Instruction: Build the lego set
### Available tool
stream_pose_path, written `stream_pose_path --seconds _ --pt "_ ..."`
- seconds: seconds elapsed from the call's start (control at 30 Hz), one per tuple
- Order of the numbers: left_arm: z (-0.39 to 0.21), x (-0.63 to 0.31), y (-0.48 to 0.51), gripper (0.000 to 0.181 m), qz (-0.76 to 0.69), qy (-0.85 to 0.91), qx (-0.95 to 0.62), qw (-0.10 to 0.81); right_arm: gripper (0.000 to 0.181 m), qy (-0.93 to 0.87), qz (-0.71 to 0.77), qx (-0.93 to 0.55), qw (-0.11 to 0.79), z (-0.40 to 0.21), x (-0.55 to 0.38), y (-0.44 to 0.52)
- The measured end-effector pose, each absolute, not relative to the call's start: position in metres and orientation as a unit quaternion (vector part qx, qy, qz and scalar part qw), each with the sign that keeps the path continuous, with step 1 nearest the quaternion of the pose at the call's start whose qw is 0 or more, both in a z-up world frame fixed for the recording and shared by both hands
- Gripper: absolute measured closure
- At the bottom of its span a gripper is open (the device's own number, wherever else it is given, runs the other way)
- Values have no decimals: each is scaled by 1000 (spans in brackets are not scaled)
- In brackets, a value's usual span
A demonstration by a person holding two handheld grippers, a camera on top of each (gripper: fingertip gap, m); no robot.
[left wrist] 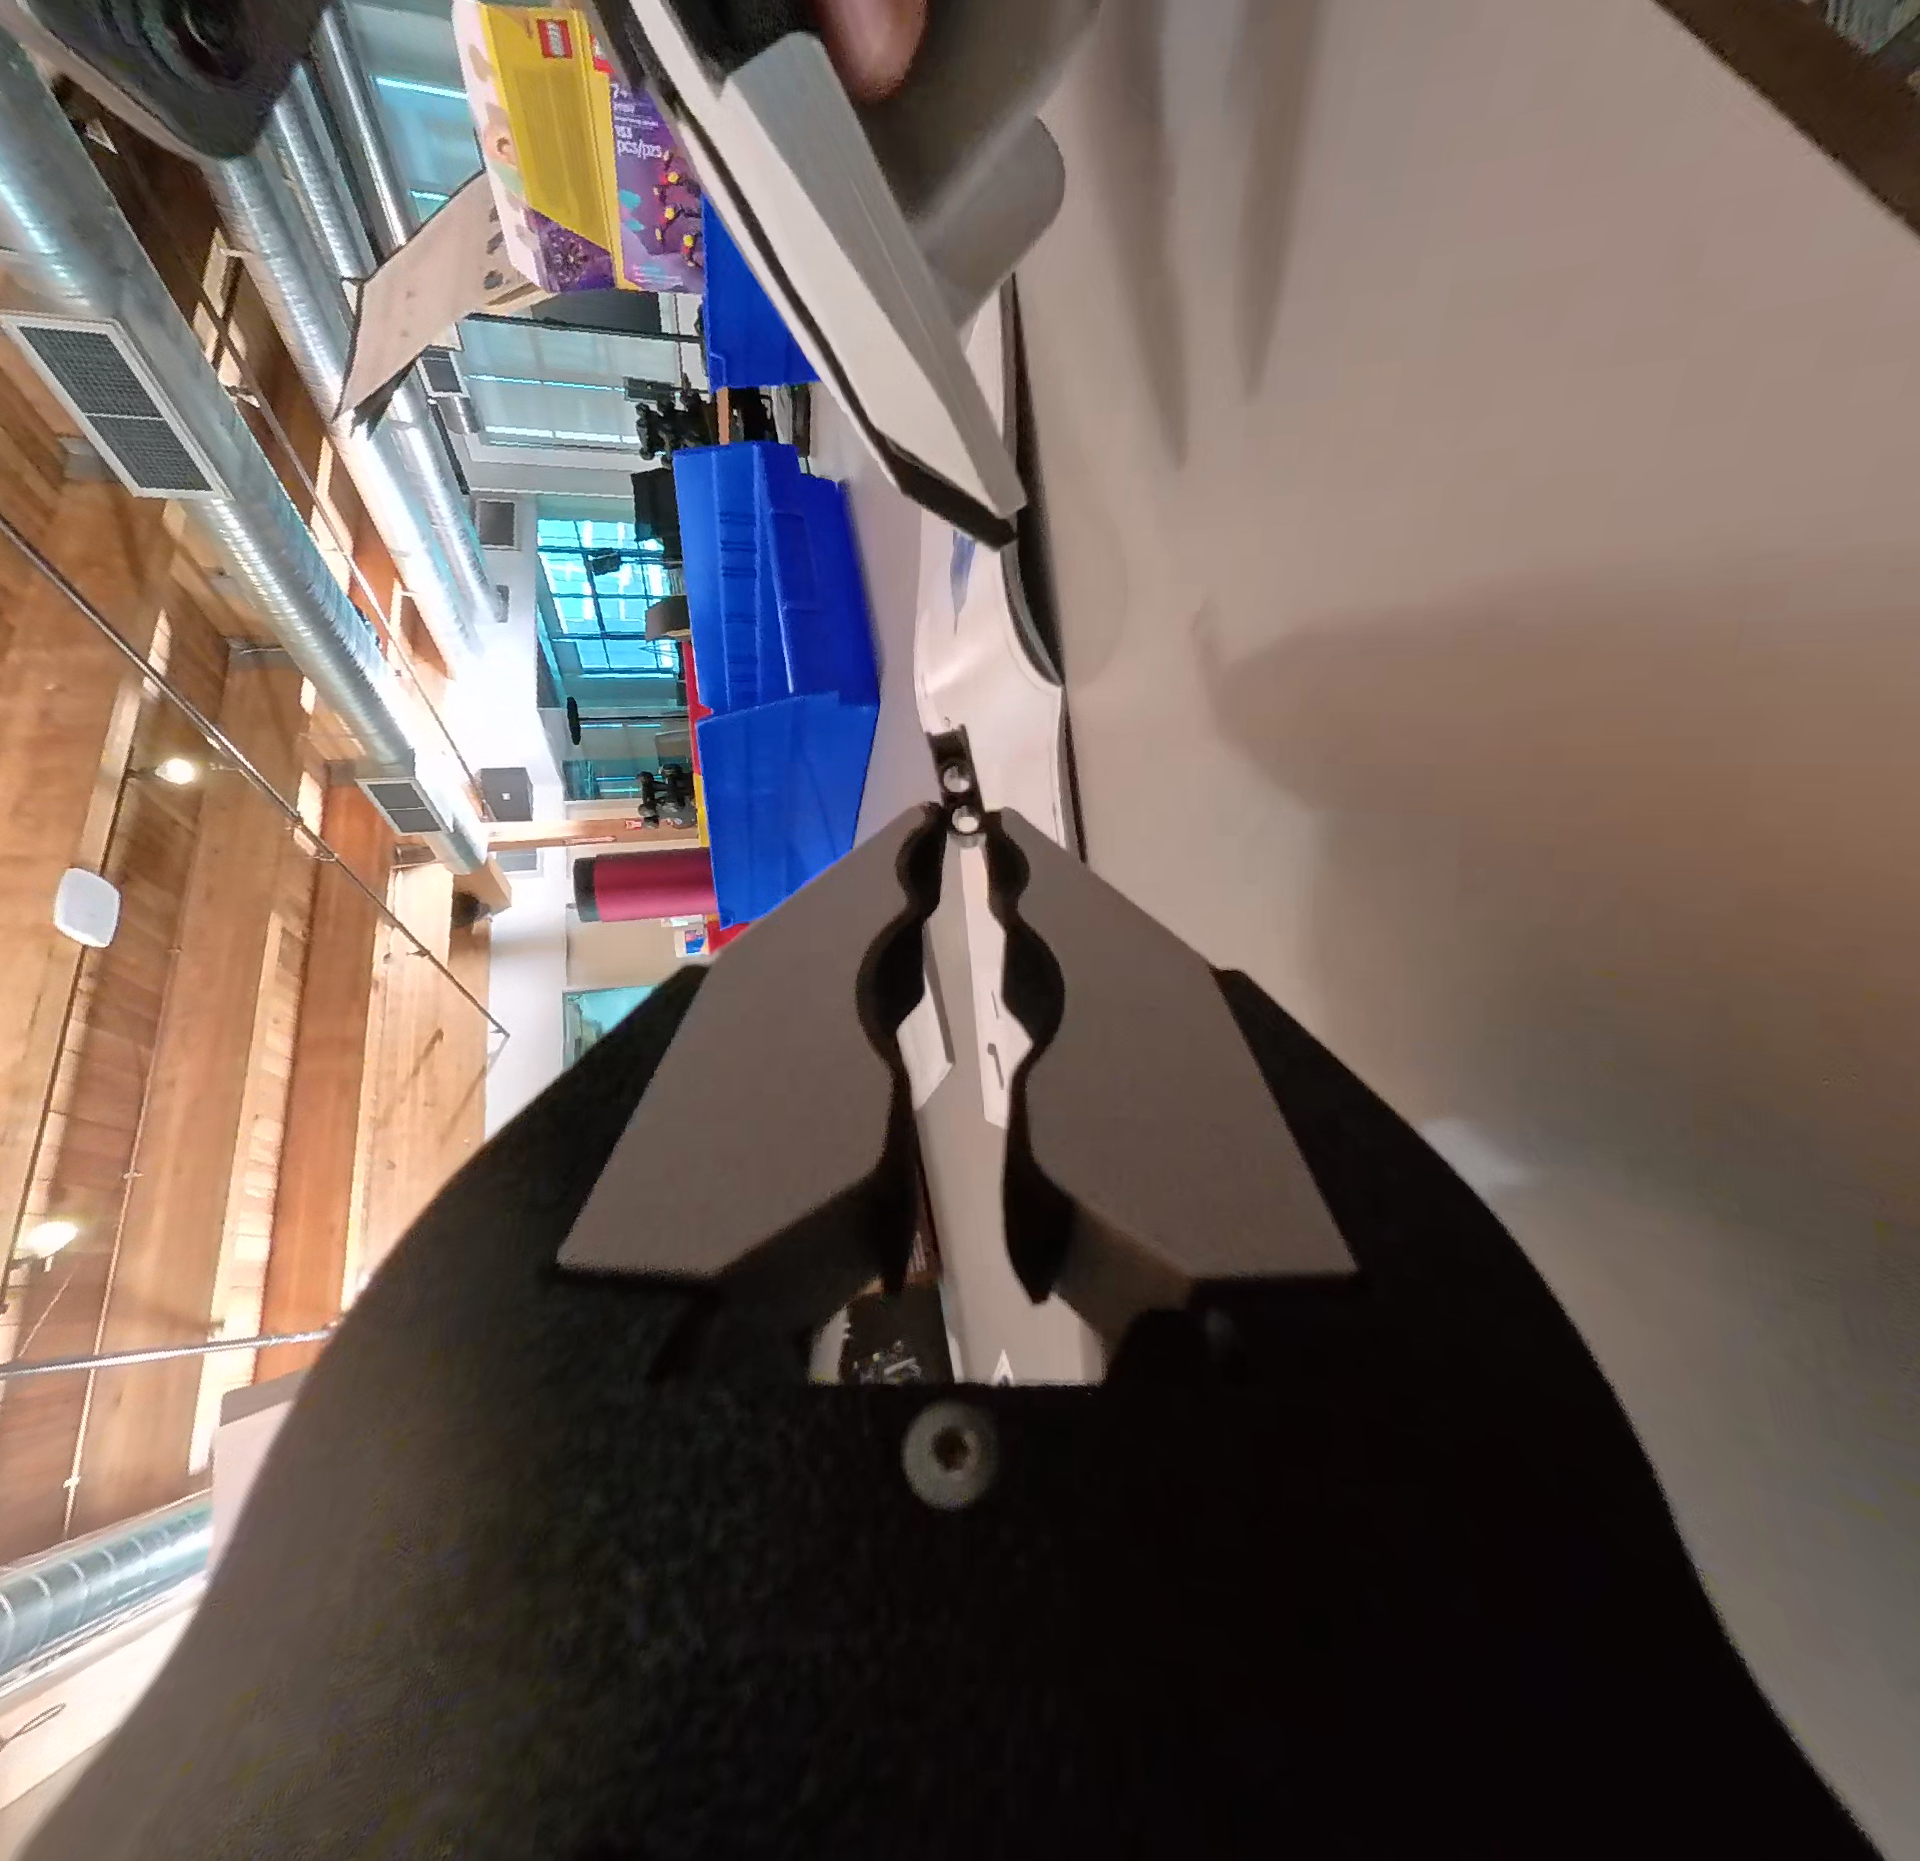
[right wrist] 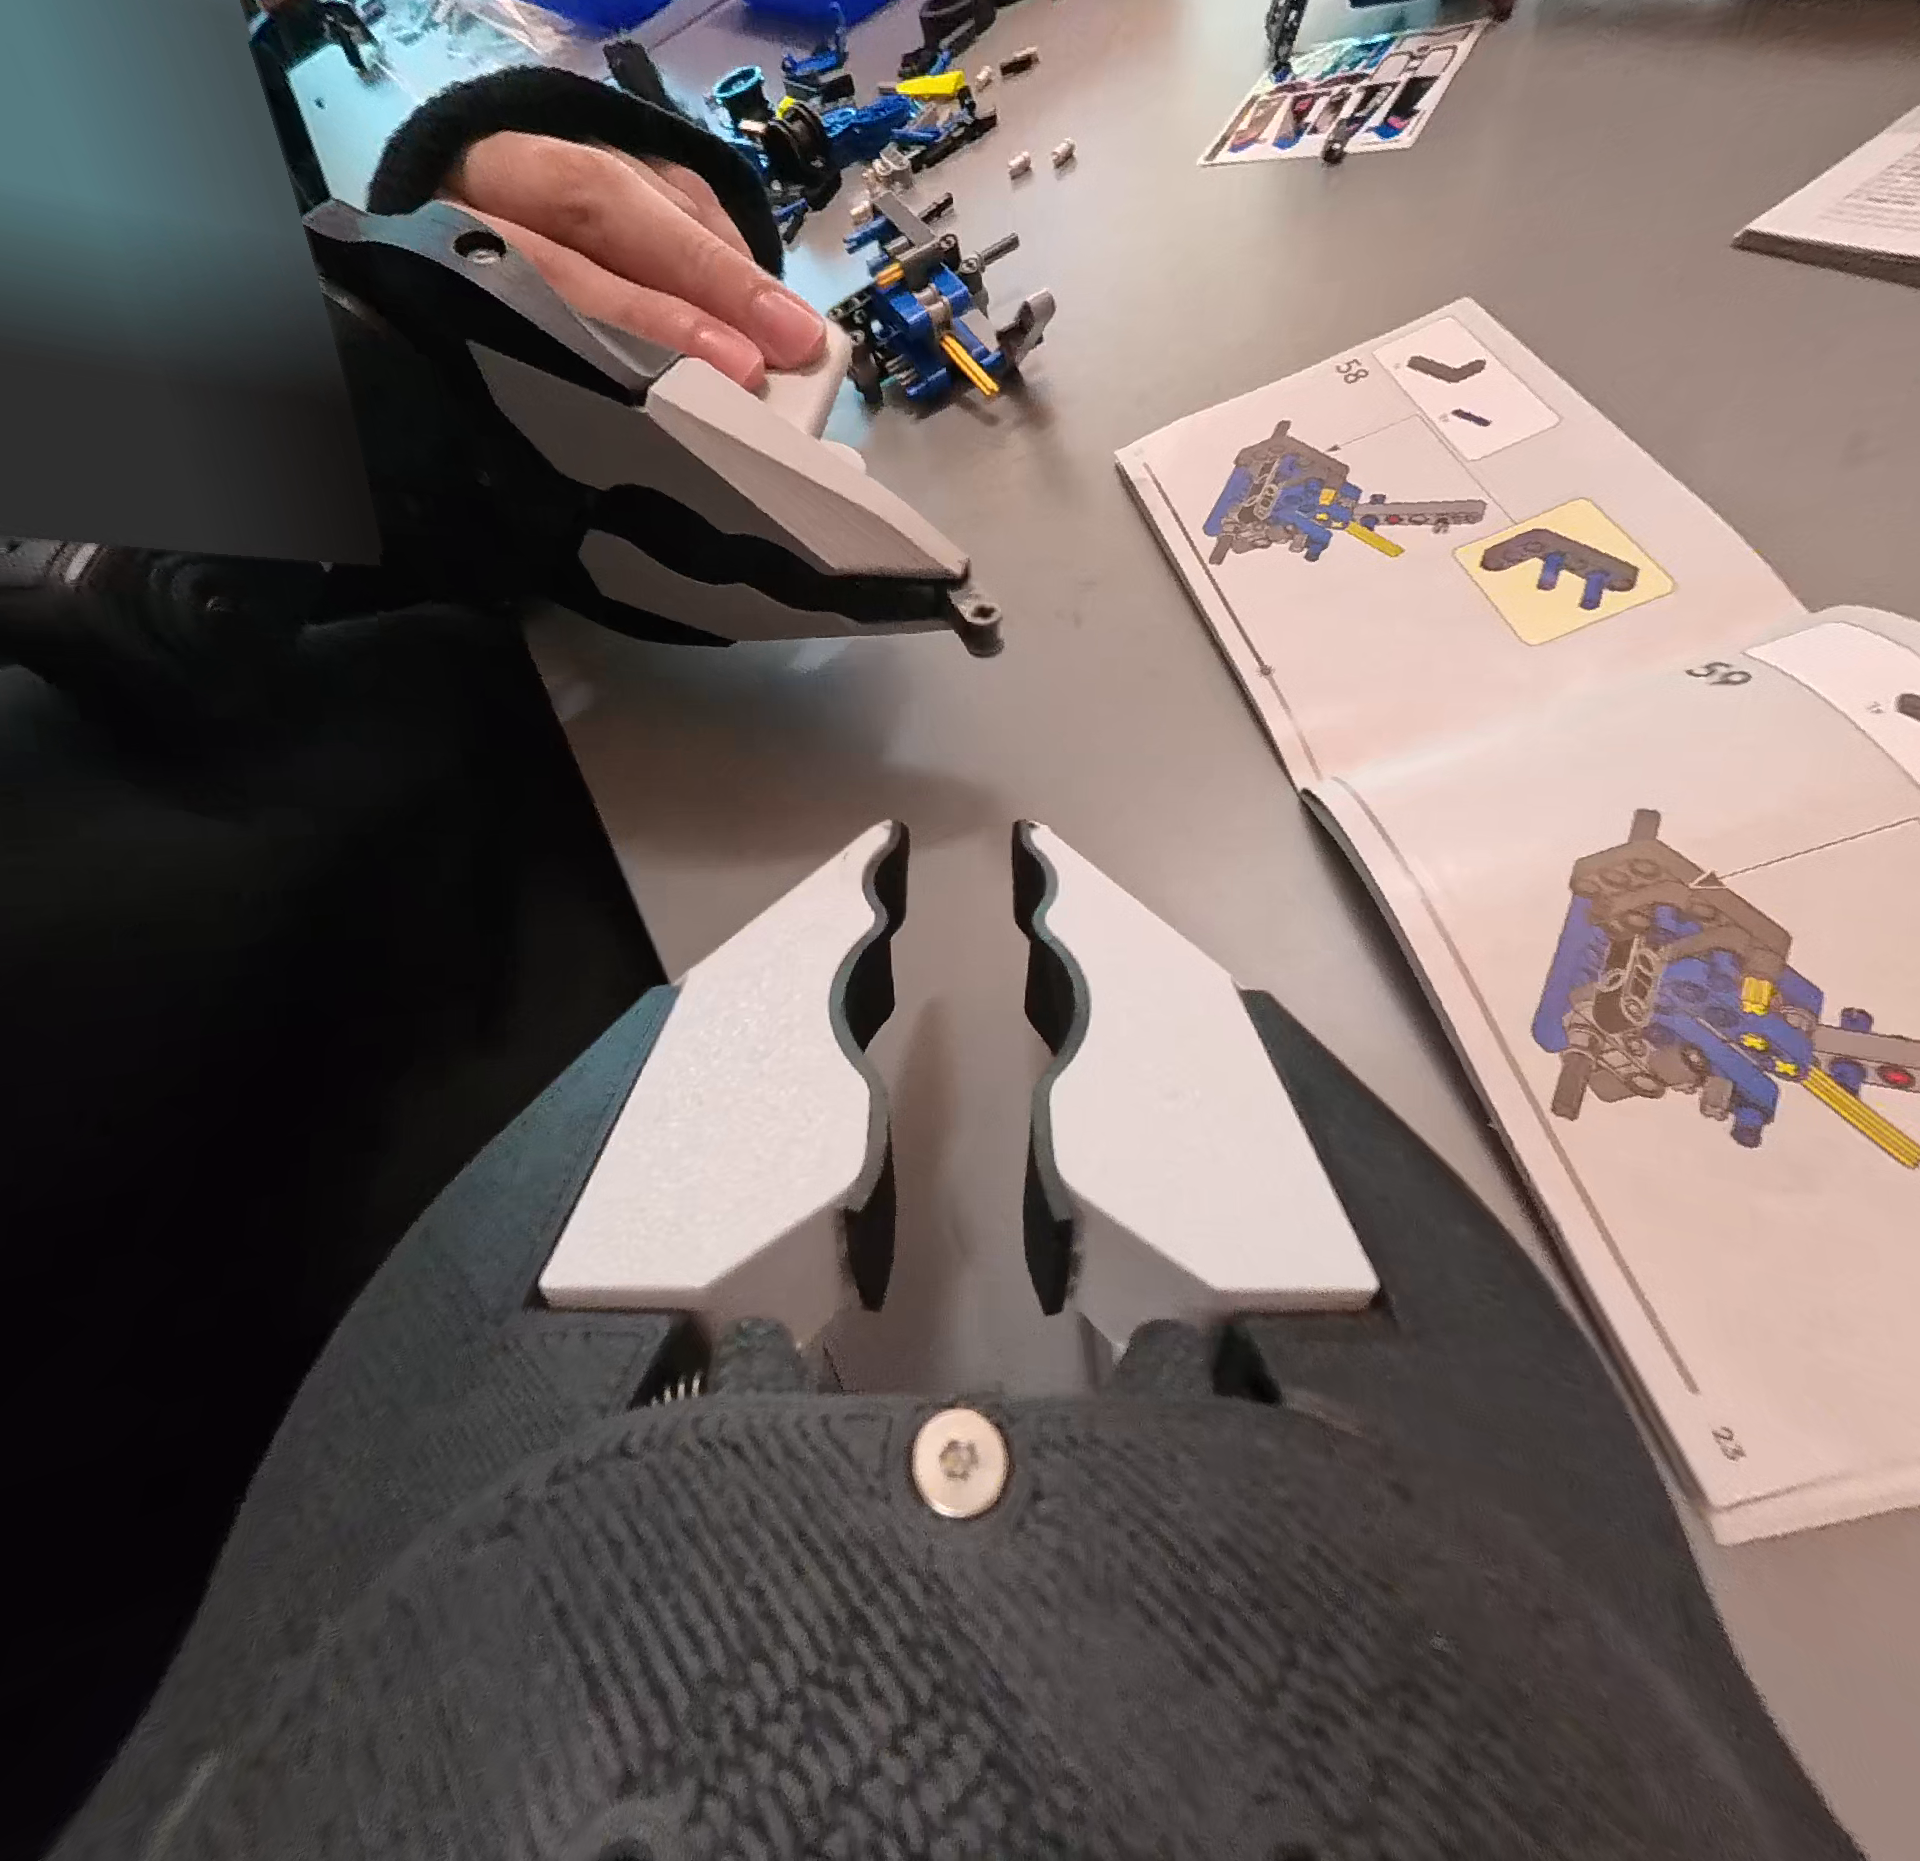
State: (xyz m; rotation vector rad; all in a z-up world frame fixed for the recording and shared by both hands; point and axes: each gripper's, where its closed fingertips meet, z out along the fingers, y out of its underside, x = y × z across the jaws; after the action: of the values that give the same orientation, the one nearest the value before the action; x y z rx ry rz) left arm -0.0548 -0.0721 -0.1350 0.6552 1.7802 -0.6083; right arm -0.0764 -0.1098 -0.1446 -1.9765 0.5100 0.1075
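Note:
My left gripper (left wrist: 961, 824) is shut on a small dark grey beam with holes (left wrist: 954, 777) and holds it a little above the grey table (right wrist: 1091, 731). In the right wrist view the left gripper (right wrist: 951, 590) comes in from the left, a hand on it, with the beam (right wrist: 979, 625) sticking out past its tip. My right gripper (right wrist: 961, 835) is open and empty, just short of the beam and pointing at it. It also shows in the left wrist view (left wrist: 982, 518). A partly built blue and grey lego assembly (right wrist: 935, 331) lies farther back.
An open instruction booklet (right wrist: 1455, 668) lies to the right. Loose pieces and blue sub-builds (right wrist: 862, 128), a sticker sheet (right wrist: 1340, 97), a second paper (right wrist: 1849, 201) and blue bins (left wrist: 779, 616) are at the back. A lego box (left wrist: 582, 128) stands behind them. The left gripper's tips are roughly 5 cm from the right gripper's.

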Motion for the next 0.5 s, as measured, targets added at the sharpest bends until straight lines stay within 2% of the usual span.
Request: stream_pose_path --seconds 0.2,0.3,0.5 --pt "-137 -61 -60 177 -303 776 238 499 163 172 -59 -820 542 -128 -62 -96" --pt "-135 -68 -49 177 -344 796 204 454 158 95 -117 -830 537 -124 -68 -72" --pt "-133 -85 -11 177 -415 834 131 338 161 1 -190 -817 544 -120 -80 -17"
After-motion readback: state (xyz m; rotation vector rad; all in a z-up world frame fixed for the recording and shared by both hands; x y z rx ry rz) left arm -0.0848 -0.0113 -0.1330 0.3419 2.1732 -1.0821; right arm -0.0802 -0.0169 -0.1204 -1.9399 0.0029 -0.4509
